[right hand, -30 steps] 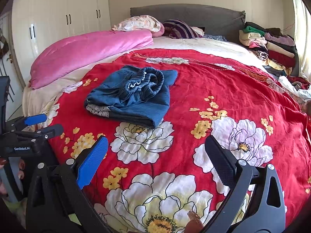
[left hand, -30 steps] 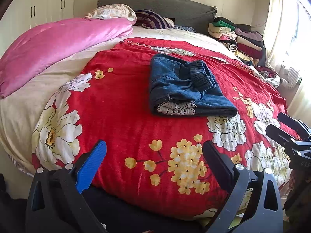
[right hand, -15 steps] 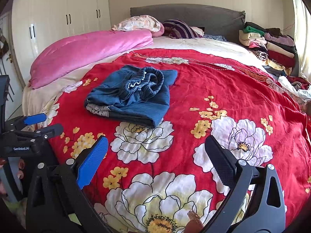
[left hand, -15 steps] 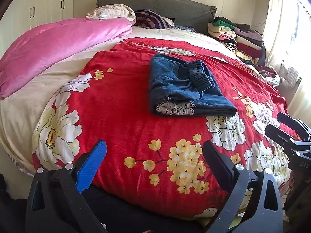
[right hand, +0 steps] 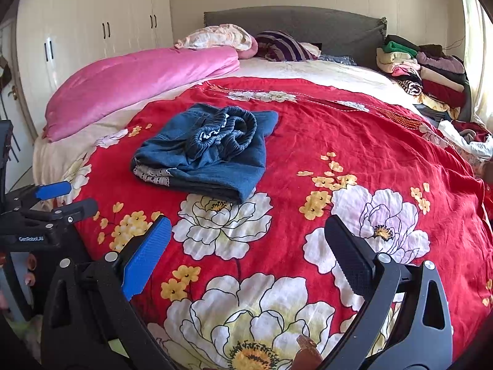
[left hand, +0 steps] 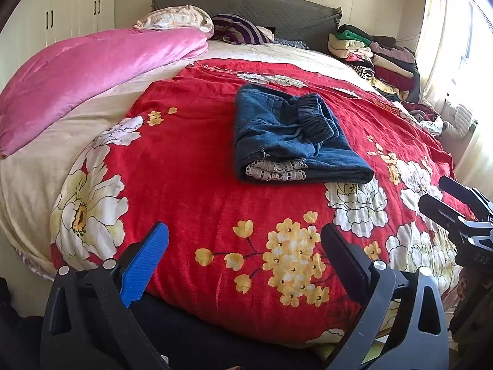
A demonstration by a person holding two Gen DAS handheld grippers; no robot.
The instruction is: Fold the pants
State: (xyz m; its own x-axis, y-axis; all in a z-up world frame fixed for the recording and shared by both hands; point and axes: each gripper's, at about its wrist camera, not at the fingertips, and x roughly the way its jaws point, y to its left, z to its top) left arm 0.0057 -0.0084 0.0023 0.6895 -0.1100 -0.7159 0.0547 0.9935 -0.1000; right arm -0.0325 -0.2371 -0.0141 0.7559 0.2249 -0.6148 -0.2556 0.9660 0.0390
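The blue denim pants (left hand: 292,141) lie folded into a compact bundle on the red flowered blanket (left hand: 191,185), elastic waistband on top and a lace hem showing at the near edge. In the right wrist view the pants (right hand: 209,160) sit left of centre. My left gripper (left hand: 245,237) hovers open over the blanket's near edge, well short of the pants, holding nothing. My right gripper (right hand: 246,231) is also open and empty, further right over the white flowers. Each gripper shows in the other's view: the right gripper (left hand: 443,199) and the left gripper (right hand: 66,199).
A pink quilt (left hand: 92,71) runs along the bed's left side. Pillows (right hand: 277,44) rest against the grey headboard (right hand: 292,27). A stack of folded clothes (right hand: 422,67) fills the far right corner, with loose garments (left hand: 443,120) at the right edge. White wardrobes (right hand: 92,30) stand to the left.
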